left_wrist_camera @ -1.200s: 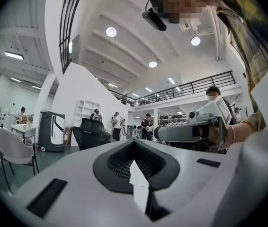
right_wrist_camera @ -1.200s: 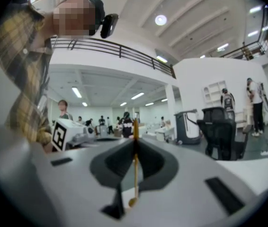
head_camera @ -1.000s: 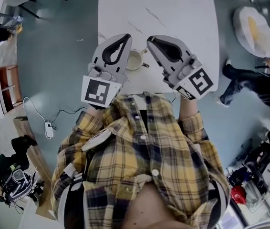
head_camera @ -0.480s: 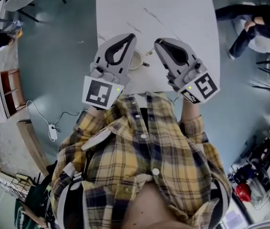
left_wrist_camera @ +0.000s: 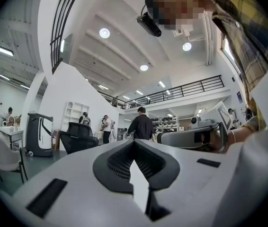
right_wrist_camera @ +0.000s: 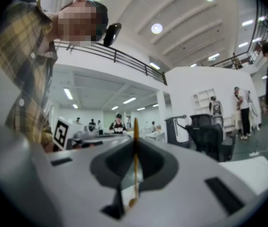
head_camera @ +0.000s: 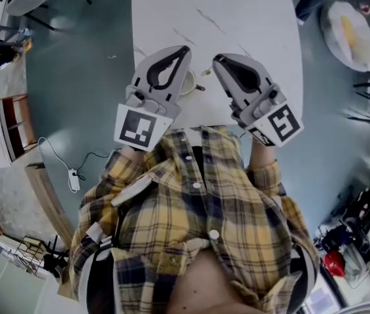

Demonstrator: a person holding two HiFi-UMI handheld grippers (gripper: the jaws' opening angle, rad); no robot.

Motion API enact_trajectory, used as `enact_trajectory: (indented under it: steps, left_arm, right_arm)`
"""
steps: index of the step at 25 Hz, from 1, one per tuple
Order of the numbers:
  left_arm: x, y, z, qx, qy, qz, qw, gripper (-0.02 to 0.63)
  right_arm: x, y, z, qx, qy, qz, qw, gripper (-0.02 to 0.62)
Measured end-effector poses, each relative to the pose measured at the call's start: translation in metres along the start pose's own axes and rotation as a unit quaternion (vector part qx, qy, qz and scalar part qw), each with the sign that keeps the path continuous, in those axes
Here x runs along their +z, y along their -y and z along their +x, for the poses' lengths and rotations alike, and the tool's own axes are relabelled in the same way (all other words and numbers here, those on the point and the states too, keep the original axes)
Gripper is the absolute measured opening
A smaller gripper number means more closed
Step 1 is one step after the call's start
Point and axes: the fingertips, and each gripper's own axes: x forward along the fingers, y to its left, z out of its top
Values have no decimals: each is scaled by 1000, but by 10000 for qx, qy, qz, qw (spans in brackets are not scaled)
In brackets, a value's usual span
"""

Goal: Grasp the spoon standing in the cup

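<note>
Bench (head_camera: 237, 18): white top with faint grey veins, standing on a blue-grey floor (head_camera: 74, 77)
On it: one pale cup (head_camera: 187, 84), near the front edge, half hidden

Yellow plaid shirt (head_camera: 191, 201), white buttons (head_camera: 214, 235), behind grey left tongs (head_camera: 185, 48) and right tongs (head_camera: 216, 59) with black-and-white marker cubes (head_camera: 137, 125).

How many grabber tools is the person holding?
2. The left gripper partly covers the cup near the table edge; the right gripper is beside it, shut on the spoon. No others show.
</note>
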Motion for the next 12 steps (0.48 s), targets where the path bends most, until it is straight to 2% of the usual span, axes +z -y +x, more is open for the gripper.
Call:
enact_trajectory:
  steps: [12]
  left_arm:
    - [2,-4,1,74,27,20,10000,15]
  right_arm:
    - [11,-1,4,78,129,-31,9999,41]
